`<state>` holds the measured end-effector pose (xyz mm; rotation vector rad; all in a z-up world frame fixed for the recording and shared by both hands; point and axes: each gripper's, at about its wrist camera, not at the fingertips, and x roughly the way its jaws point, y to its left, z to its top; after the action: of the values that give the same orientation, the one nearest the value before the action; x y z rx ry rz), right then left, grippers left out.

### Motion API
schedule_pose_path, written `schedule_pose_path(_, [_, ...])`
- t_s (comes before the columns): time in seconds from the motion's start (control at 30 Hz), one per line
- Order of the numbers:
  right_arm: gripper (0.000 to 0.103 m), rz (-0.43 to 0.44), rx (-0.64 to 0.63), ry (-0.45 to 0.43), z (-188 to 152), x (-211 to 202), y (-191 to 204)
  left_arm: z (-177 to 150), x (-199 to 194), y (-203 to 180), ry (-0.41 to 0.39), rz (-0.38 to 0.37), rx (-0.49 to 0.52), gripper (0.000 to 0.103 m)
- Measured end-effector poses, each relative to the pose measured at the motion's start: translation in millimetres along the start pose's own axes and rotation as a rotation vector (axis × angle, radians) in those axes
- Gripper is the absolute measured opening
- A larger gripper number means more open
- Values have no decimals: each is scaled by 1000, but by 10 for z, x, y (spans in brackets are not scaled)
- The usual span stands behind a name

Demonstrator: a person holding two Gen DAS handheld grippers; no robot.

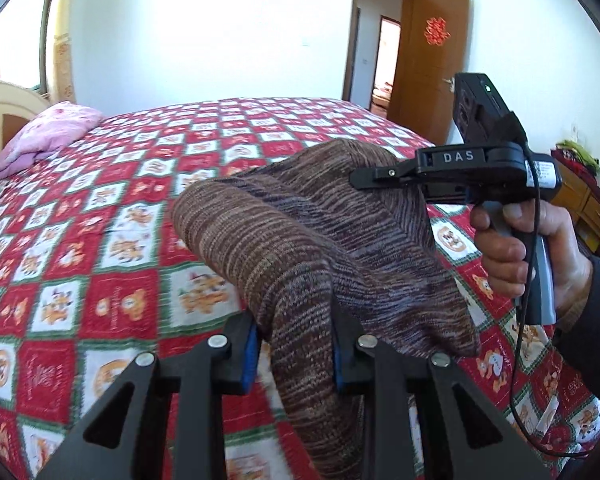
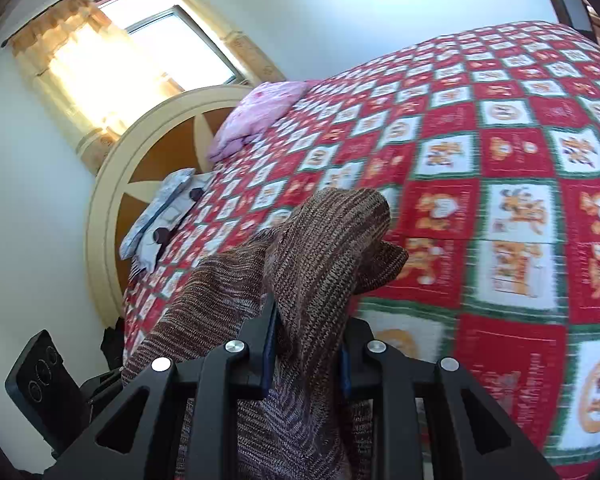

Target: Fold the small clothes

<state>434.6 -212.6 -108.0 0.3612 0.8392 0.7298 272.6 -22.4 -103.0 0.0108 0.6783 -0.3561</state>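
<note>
L gripper clamps brown knit garment at 6 o'clock; R gripper, marked "DAS", clamps it too, over checked quilt.

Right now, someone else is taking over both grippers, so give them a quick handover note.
Left hand-held gripper: shut on one part of the brown knit garment.
Right hand-held gripper: shut on another part of the same garment, held by a hand.
The garment hangs bunched between them, above the red patchwork bedspread.
Done: garment picked up.
Left: lay it flat on the bedspread, fold it. No finished fold visible yet.
</note>
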Motion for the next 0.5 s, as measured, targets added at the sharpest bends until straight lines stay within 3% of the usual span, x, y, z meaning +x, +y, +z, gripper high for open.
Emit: schedule_pose_path(0.5, [25, 124, -90, 57, 15, 642, 986, -229, -602, 690, -80, 122, -105, 28])
